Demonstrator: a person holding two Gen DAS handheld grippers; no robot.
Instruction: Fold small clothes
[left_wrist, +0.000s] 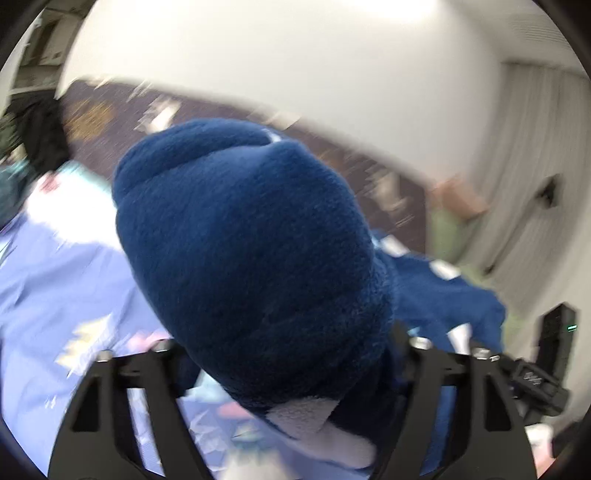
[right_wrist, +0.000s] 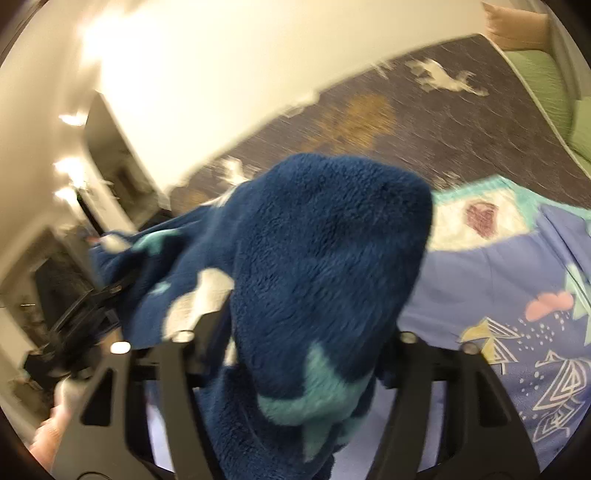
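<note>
**Blue fleece bunched in front of both cameras**

Pale walls fill the top of both views, and below them runs a dark patterned carpet (right_wrist: 424, 122) with gold and white motifs. Under your grippers lies a lilac printed bedsheet (right_wrist: 491, 280), with a white and teal patch bearing a dark red heart (right_wrist: 480, 218) toward the upper right of the right wrist view. A green cushion (right_wrist: 543, 85) sits at that view's far right edge, partly cut off.

Your task item, a dark blue fleece garment (left_wrist: 251, 258) with white and turquoise patches, swells up in the centre of each view and blocks most of what lies beyond. In the left wrist view it drapes off toward the right; in the right wrist view the same fleece (right_wrist: 321, 280) trails off to the left.

Your left gripper (left_wrist: 288, 354) has its black finger frames spread wide at the bottom of the frame, with the fleece heaped between them. The fingertips are buried under the cloth, so you cannot tell whether they pinch it. Your right gripper (right_wrist: 295, 350) looks the same: frames wide apart, fleece between and over them, grip not readable.

Both views are smeared by motion blur. A dark device (left_wrist: 557, 343) with a small green light stands at the right edge of the left wrist view. Furniture at the left of the right wrist view is too blurred to name.
</note>
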